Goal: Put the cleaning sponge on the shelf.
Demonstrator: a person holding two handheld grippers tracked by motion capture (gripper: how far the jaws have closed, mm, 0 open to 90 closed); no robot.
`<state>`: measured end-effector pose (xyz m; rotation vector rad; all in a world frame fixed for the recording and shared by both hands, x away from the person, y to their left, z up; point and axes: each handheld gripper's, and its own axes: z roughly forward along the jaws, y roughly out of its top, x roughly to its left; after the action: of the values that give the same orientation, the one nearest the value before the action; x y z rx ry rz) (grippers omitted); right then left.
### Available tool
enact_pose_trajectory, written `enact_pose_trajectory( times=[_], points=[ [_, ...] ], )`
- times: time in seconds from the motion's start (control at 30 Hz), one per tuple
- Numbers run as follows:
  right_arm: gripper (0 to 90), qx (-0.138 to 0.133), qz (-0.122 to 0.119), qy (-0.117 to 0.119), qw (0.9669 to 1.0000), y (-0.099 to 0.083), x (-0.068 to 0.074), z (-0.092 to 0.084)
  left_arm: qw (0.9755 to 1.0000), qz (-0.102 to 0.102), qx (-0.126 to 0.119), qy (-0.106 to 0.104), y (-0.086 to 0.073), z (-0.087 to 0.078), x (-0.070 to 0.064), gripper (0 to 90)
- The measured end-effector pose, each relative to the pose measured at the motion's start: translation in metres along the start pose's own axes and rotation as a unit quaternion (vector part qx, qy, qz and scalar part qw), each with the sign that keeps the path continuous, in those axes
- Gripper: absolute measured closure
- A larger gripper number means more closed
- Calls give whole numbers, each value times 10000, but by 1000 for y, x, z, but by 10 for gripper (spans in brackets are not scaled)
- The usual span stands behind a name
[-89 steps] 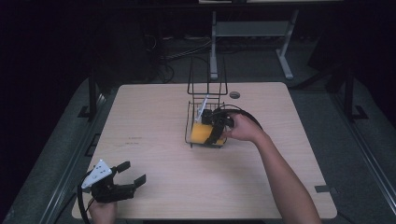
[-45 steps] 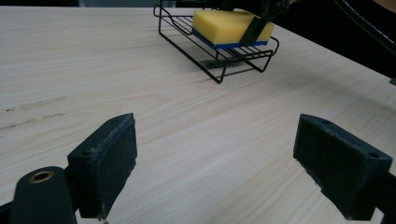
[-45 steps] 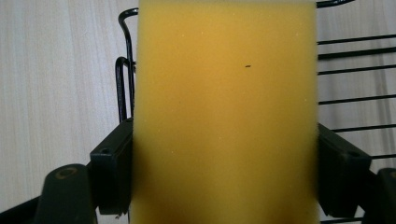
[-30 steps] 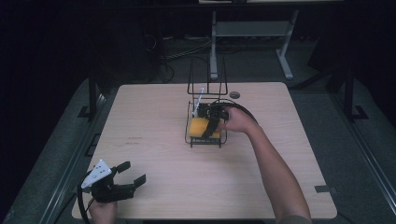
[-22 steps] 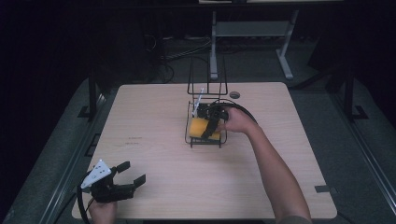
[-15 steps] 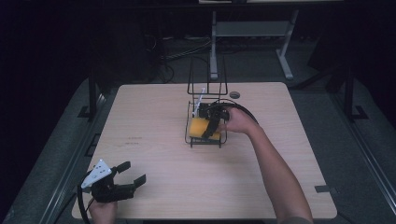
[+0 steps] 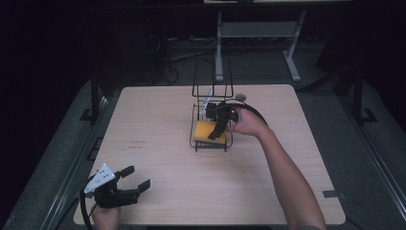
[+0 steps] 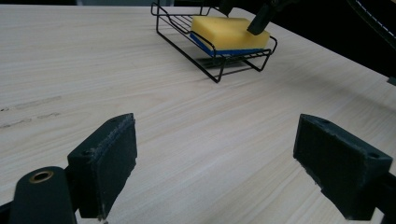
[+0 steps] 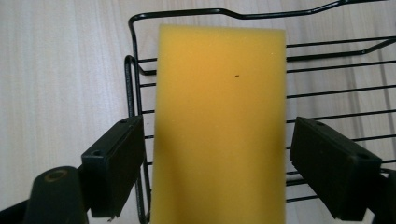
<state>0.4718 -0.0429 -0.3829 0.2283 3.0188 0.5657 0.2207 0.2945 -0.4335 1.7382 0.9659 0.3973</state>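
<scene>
A yellow sponge (image 7: pixel 206 131) with a blue underside lies flat in a black wire rack (image 7: pixel 210 145) at the table's middle. My right gripper (image 7: pixel 218 125) hangs over it, open, one jaw on each long side of the sponge (image 9: pixel 219 93) with a thin gap at both pads. My left gripper (image 7: pixel 137 177) rests at the table's near left corner, open and holding nothing. From there, past the left gripper (image 8: pixel 224 163), the sponge (image 8: pixel 229 31) and the rack (image 8: pixel 219 70) show farther off.
The rack has a tall wire back (image 7: pixel 212 79) rising behind the sponge. A small dark disc (image 7: pixel 241 97) lies on the table (image 7: pixel 158 124) behind the rack. Dark floor and a metal stand (image 7: pixel 258 33) lie beyond the far edge.
Three seconds ago the right gripper and the sponge were at the rack's front right; they have shifted left and back, and the sponge now lies in the rack. The left gripper has stayed still.
</scene>
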Motion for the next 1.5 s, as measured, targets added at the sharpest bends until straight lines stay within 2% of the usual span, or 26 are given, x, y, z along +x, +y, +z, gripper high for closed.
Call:
enact_pose_trajectory(
  times=[0.73, 0.8, 1.07, 1.27, 1.5],
  points=[
    [169, 62, -157, -1, 9999, 0, 22, -2, 10000, 17, 14, 7, 0, 0, -1, 128],
    [169, -19, -104, 73, 9999, -2, 24, -1, 10000, 15, 16, 9, 0, 0, -1, 128],
    [168, 18, -197, -13, 9998, -5, 31, -4, 10000, 36, 36, -8, 0, 1, -2, 128],
    [167, -13, -222, 23, 9998, -5, 35, -5, 10000, 31, 12, -3, 1, 1, -2, 128],
    [167, -28, -150, 41, 9999, -9, 40, -4, 10000, 57, 19, -5, 1, 1, -3, 128]
  ],
)
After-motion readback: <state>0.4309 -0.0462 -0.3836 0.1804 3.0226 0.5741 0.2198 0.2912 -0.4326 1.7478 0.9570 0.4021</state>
